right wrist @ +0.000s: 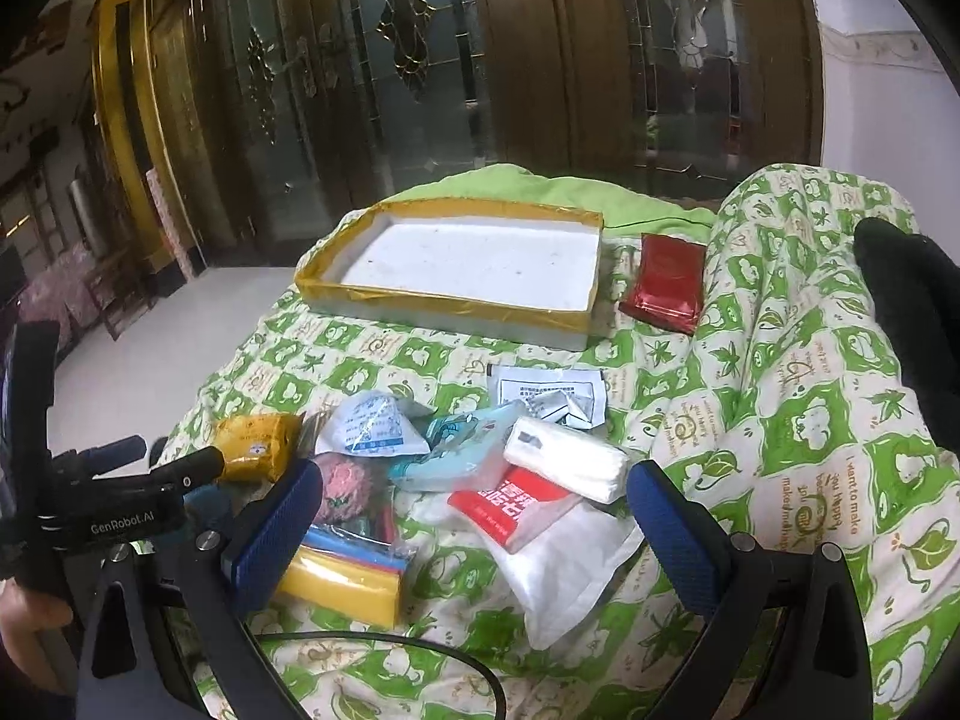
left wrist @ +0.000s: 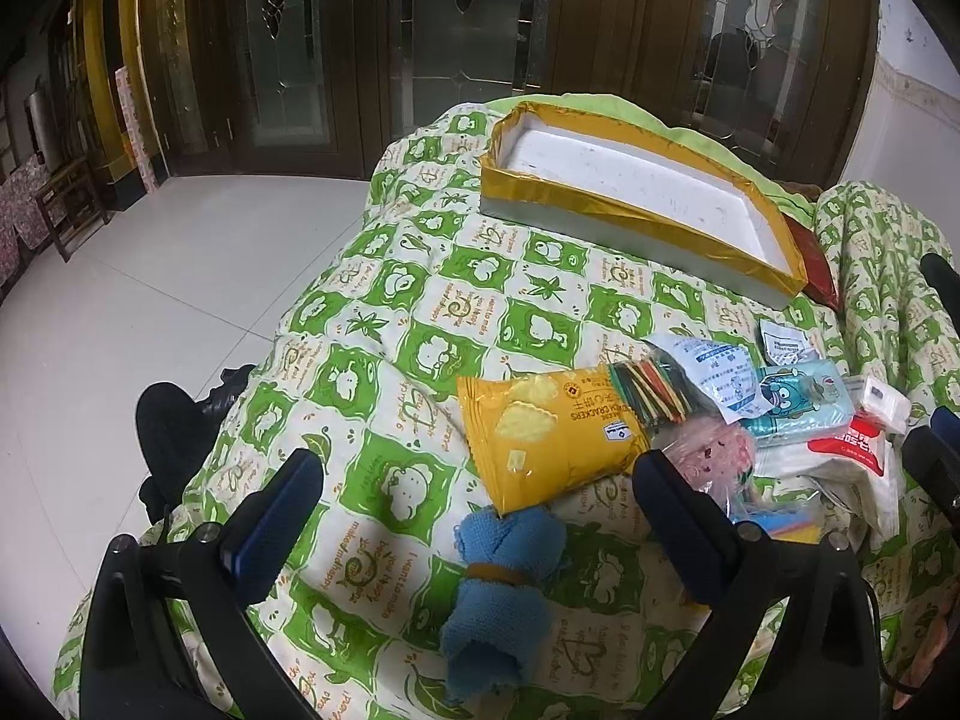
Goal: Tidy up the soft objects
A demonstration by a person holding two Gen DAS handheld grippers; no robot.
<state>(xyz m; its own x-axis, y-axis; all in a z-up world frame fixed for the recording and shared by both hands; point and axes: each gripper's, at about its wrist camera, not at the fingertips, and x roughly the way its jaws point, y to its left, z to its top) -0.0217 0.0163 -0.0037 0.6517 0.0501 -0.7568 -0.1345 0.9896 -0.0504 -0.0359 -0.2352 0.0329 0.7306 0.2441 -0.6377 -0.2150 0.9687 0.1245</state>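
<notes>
A pile of soft packets lies on the green-and-white quilt (left wrist: 372,360). My left gripper (left wrist: 480,483) is open, hovering over a rolled blue towel (left wrist: 501,588) and the yellow cracker bag (left wrist: 546,432). Beyond them sits the white tray with gold tape (left wrist: 630,204), with nothing in it. In the right wrist view my right gripper (right wrist: 474,492) is open above a red-and-white tissue pack (right wrist: 519,507), a white tissue pack (right wrist: 567,456) and a white plastic bag (right wrist: 570,570). A teal packet (right wrist: 456,450), a pink fluffy item (right wrist: 345,489) and the tray (right wrist: 456,306) are also there.
A red foil pouch (right wrist: 663,282) lies right of the tray. A raised fold of quilt (right wrist: 810,360) rises at the right. A yellow-and-blue cloth pack (right wrist: 348,570) lies by the right gripper's left finger. The left gripper's body (right wrist: 120,522) and a hand (right wrist: 24,606) sit at left. White tiled floor (left wrist: 150,300) lies beyond the quilt's left edge.
</notes>
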